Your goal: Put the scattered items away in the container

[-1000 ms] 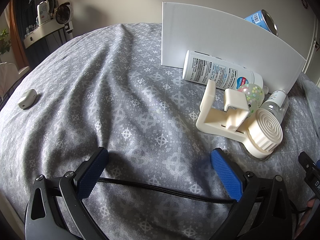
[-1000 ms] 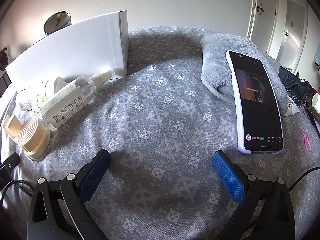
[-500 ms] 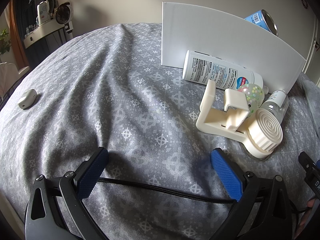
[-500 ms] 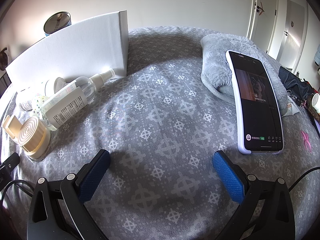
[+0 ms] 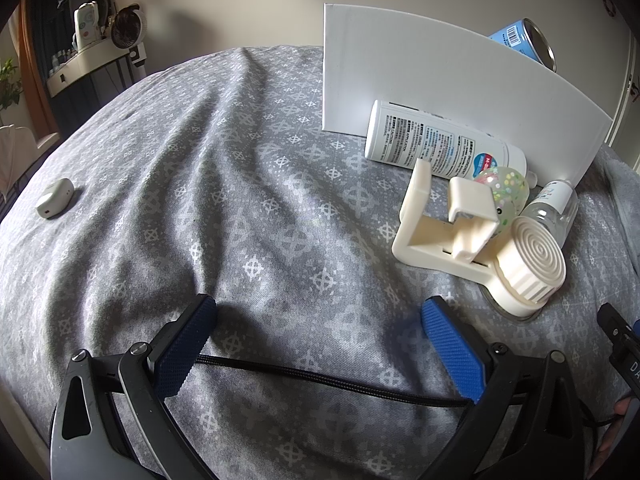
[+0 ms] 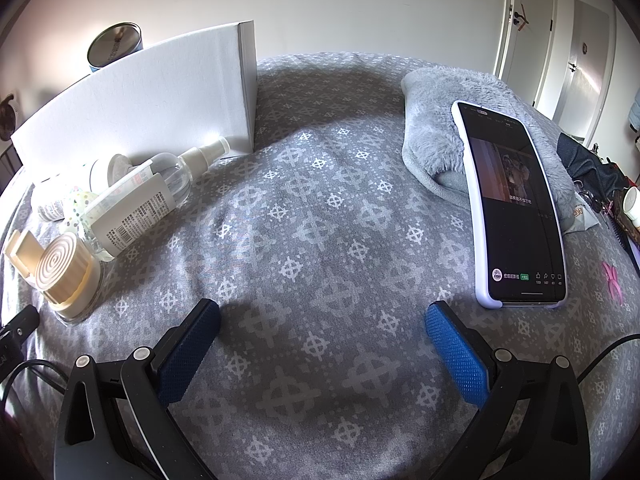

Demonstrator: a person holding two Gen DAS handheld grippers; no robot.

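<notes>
Left gripper (image 5: 318, 324) low over a grey patterned bedspread (image 5: 224, 184), jaws spread wide with nothing between them; a black cable (image 5: 320, 380) crosses the cloth just behind its blue pads (image 5: 450, 354). Right gripper (image 6: 322, 330) likewise low over the bedspread, jaws wide and empty.

The landmark is the white box (image 5: 432, 92), which stands upright on the bedspread. A blue can (image 5: 524, 42) shows above the box's top edge; whether it sits inside the box or behind it cannot be told from either view. The scattered items lie in a cluster against the box's near face:
- a white bottle (image 5: 436, 140) on its side, touching the foot of the box;
- a speckled ball (image 5: 502, 186) just in front of that bottle;
- a clear spray bottle (image 6: 160, 184) on its side, its nozzle pointing at the box's right corner;
- a cream bracket (image 5: 444, 224) with a ribbed round knob (image 5: 530, 264), nearest the grippers, touching the ball.

Well to the left of the box lies a small white case (image 5: 54, 200). Well to the right of the box, a phone (image 6: 512, 204) with a lit screen leans on a folded fleece blanket (image 6: 444, 120). White doors (image 6: 560, 40) stand beyond the blanket.
</notes>
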